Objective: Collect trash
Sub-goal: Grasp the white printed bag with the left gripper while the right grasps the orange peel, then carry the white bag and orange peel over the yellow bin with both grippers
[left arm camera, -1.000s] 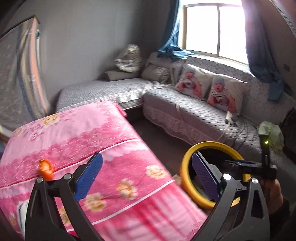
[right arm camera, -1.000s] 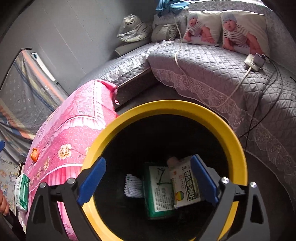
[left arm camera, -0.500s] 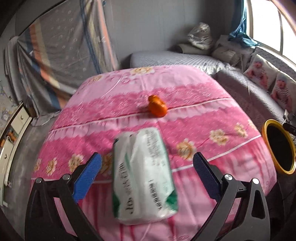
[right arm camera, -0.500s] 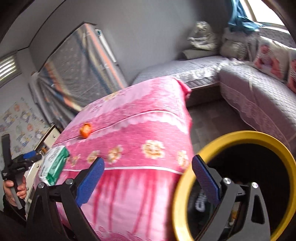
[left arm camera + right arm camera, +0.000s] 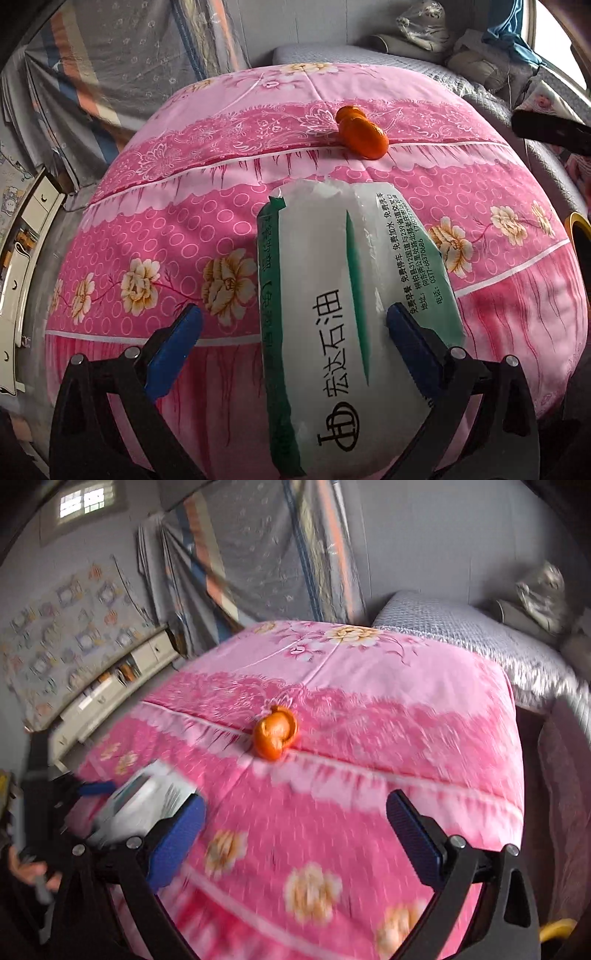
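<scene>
Left gripper (image 5: 291, 325) hangs spread over the pack (image 5: 354, 332), which lies on the pink quilt (image 5: 166, 236) (pads not pressing it); right gripper (image 5: 295, 819) is released, nothing between its pads; the peel (image 5: 275, 733) sits mid-quilt, beyond the pack.

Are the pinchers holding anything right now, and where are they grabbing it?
Nothing is held. The left gripper has its fingers open around the white-and-green tissue pack, not squeezing it. The right gripper is open and empty.
</scene>
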### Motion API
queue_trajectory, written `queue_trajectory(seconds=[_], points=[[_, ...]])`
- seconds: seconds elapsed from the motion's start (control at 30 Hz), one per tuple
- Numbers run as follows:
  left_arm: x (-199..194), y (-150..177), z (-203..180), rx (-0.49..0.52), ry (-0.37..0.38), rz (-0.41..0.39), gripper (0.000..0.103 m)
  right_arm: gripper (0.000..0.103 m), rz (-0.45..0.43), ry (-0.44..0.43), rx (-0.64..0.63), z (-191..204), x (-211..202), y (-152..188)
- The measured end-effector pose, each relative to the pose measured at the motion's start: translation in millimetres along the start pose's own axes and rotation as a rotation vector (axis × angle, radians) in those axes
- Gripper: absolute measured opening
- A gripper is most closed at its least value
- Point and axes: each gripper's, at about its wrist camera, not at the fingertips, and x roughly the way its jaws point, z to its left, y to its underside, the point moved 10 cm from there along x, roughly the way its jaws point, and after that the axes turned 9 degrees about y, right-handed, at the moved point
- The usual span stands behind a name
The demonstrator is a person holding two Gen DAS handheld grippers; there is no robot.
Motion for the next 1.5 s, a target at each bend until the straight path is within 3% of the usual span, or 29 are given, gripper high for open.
queue_trajectory(seconds=[0.07, 0.17, 0.3, 0.37, 0.4, 0.43, 0.53, 0.63, 0.7, 0.83, 1.03, 1.33, 1.5], points=[[4, -2, -5, 0.0, 0.026, 0.004, 0.096, 0.095, 0.072, -0.026, -0.044, 23, 41, -17], [10, -4, -14, 0.023, 0.054, 0.013, 0.096, 0.095, 0.116, 0.064, -0.067, 28, 88, -35], [22, -2, -13, -0.029, 0.121, 0.038, 0.094, 0.093, 0.229, 0.08, -0.03, 27, 134, -35], [22, -1, -17, -0.067, 0.198, 0.03, 0.077, 0.072, 0.261, 0.081, -0.004, 27, 146, -32], [18, -1, -24, -0.056, 0.23, 0.019, 0.051, 0.055, 0.281, 0.056, 0.022, 26, 148, -29], [15, -1, -29, -0.045, 0.229, 0.01, 0.044, 0.046, 0.3, 0.022, 0.036, 30, 150, -25], [6, -1, -35, -0.019, 0.158, -0.04, 0.031, 0.038, 0.295, 0.007, 0.04, 31, 142, -23], [-13, -3, -31, -0.078, 0.177, -0.098, 0.024, 0.037, 0.255, -0.057, 0.079, 23, 108, -23], [-32, -7, -31, -0.075, 0.148, -0.158, 0.024, 0.037, 0.216, -0.078, 0.091, 16, 80, -23], [-89, -27, -51, -0.035, 0.128, -0.315, 0.024, 0.037, 0.14, -0.142, 0.16, -8, 14, -13], [-147, -58, -110, 0.087, 0.174, -0.462, 0.024, 0.037, 0.023, -0.158, 0.26, -50, -80, 23], [-169, -83, -231, 0.281, 0.32, -0.506, 0.024, 0.037, -0.101, -0.005, 0.471, -149, -174, 102], [-158, -86, -308, 0.397, 0.42, -0.481, 0.024, 0.038, -0.147, 0.19, 0.602, -216, -216, 158]])
